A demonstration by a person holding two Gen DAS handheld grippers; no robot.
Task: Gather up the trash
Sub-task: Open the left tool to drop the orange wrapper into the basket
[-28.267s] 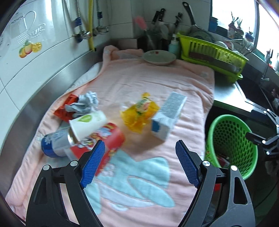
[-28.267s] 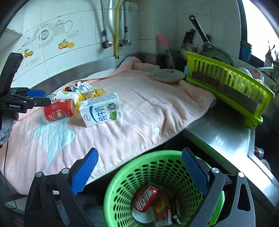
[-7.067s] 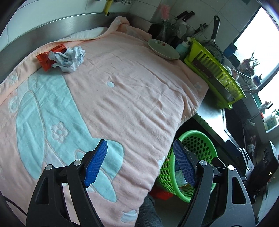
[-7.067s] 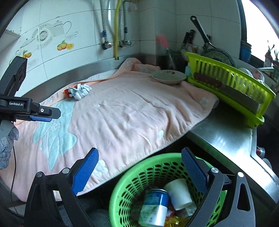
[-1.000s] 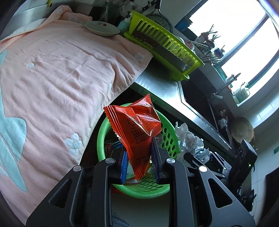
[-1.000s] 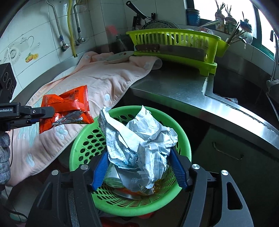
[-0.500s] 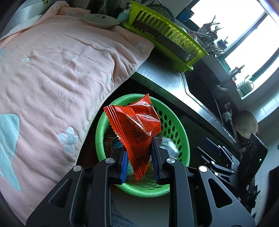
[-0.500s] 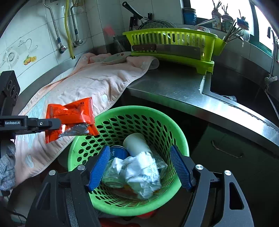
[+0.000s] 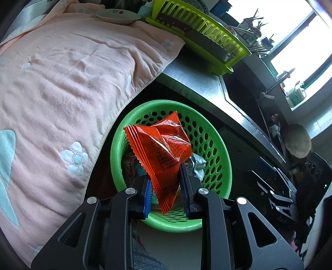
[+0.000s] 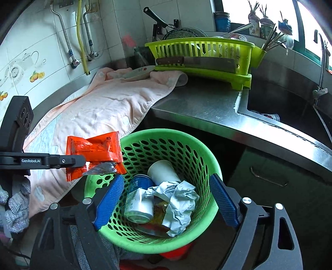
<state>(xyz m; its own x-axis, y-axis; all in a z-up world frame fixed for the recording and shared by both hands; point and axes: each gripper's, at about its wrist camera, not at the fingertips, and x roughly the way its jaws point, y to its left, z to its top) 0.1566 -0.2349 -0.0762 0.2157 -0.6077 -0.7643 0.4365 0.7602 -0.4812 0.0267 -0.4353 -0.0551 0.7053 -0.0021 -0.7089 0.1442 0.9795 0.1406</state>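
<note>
My left gripper [image 9: 166, 187] is shut on an orange-red snack wrapper [image 9: 164, 149], held over the green perforated basket [image 9: 215, 143] below the counter edge. The right wrist view shows that wrapper [image 10: 93, 152] at the basket's left rim [image 10: 166, 133]. My right gripper [image 10: 165, 199] hangs over the basket; its jaws are opening and hold nothing. Below them a crumpled white paper ball [image 10: 178, 203] lies in the basket with a white cup [image 10: 164, 171] and a blue-and-white can [image 10: 139, 199].
A pink towel [image 9: 62, 83] covers the steel counter [image 10: 207, 103]. At its far end sit a small plate [image 9: 118, 15] and a lime dish rack [image 10: 203, 56] with a cleaver. A sink [image 10: 290, 108] lies to the right.
The right gripper opened and the paper ball fell from it into the basket. The left gripper moved with the wrapper further over the basket.
</note>
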